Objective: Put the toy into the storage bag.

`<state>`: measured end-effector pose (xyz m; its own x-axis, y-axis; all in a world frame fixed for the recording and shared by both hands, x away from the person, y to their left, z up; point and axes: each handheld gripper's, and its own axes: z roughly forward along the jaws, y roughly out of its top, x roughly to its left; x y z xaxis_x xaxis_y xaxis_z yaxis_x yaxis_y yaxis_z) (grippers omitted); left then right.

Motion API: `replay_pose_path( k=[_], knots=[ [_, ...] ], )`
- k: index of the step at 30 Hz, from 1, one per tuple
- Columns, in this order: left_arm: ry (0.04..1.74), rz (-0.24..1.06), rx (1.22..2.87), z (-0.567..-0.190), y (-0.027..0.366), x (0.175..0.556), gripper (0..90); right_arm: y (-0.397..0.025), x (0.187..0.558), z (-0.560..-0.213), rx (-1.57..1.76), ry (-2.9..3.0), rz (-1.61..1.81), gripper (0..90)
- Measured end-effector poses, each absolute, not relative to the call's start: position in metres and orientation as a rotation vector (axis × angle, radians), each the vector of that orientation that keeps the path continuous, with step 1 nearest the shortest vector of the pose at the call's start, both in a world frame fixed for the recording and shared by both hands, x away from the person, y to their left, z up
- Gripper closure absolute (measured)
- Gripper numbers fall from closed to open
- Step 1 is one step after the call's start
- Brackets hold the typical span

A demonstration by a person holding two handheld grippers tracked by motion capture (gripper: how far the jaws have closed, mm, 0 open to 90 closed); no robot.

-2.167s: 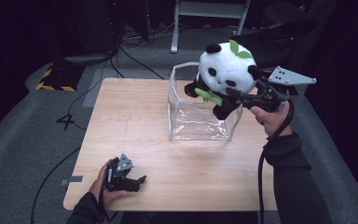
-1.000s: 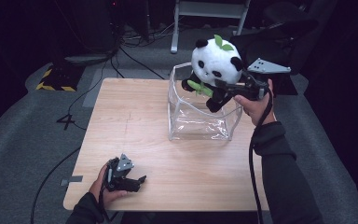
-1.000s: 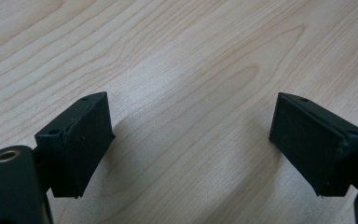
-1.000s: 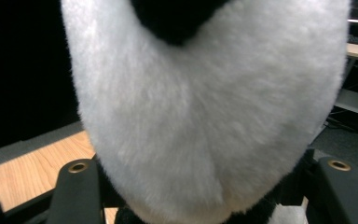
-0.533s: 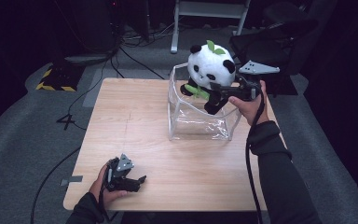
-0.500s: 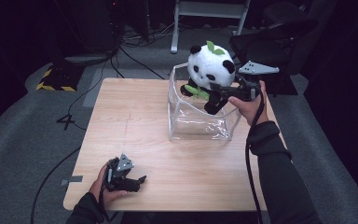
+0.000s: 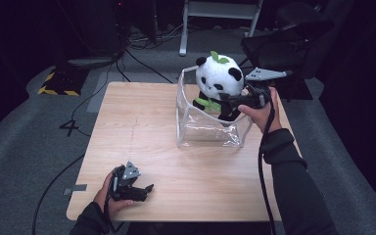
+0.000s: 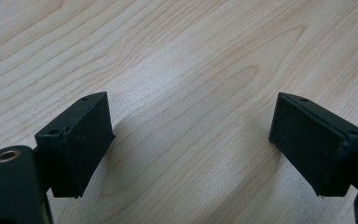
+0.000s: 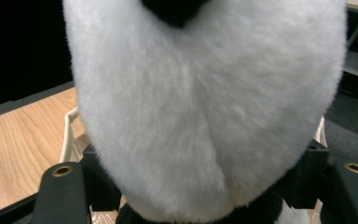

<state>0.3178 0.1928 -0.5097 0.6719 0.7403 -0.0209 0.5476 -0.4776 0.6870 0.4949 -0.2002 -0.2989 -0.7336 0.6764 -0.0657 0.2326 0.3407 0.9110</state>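
Item: plush panda (image 7: 219, 81), white with black ears and eye patches, a green leaf sprig on the head and a green piece at the chest. Position: held above the open top of the clear bin (image 7: 196, 131), its lower body level with the bin's rim and partly inside the far right corner. In the right gripper view the panda's white fur (image 9: 205, 107) crowds the frame, with the jaws clamped on its dark lower body at either side.

Right gripper (image 7: 235, 101): held over the bin's far right edge, jaws closed on the panda; grey three-cornered plate on top, cable trailing down along the sleeve.

Clear bin: soft transparent walls with a white rim, standing on the far right quarter of the bench (image 7: 142, 137). Its right wall lies close to the bench's right edge; its far wall is near the far edge.

Left gripper (image 7: 136, 188): resting at the near left part of the bench, close to the near edge, well apart from the bin. Jaws spread wide, with bare wood grain between them in the left gripper view (image 8: 191, 140).

Open room: the whole left half and the near centre of the bench are bare wood.

Markings: no brand, label or writing legible on any item.
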Motion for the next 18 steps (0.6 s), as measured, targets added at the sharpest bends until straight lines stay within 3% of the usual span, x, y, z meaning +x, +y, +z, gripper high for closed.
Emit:
replay_pose_path(
  k=[18],
  knots=[
    [0.988,0.366,2.205,-0.51,0.193,0.318,13.2,-0.188,0.497,-0.298,0.788,2.276,1.185,28.4]
  ],
)
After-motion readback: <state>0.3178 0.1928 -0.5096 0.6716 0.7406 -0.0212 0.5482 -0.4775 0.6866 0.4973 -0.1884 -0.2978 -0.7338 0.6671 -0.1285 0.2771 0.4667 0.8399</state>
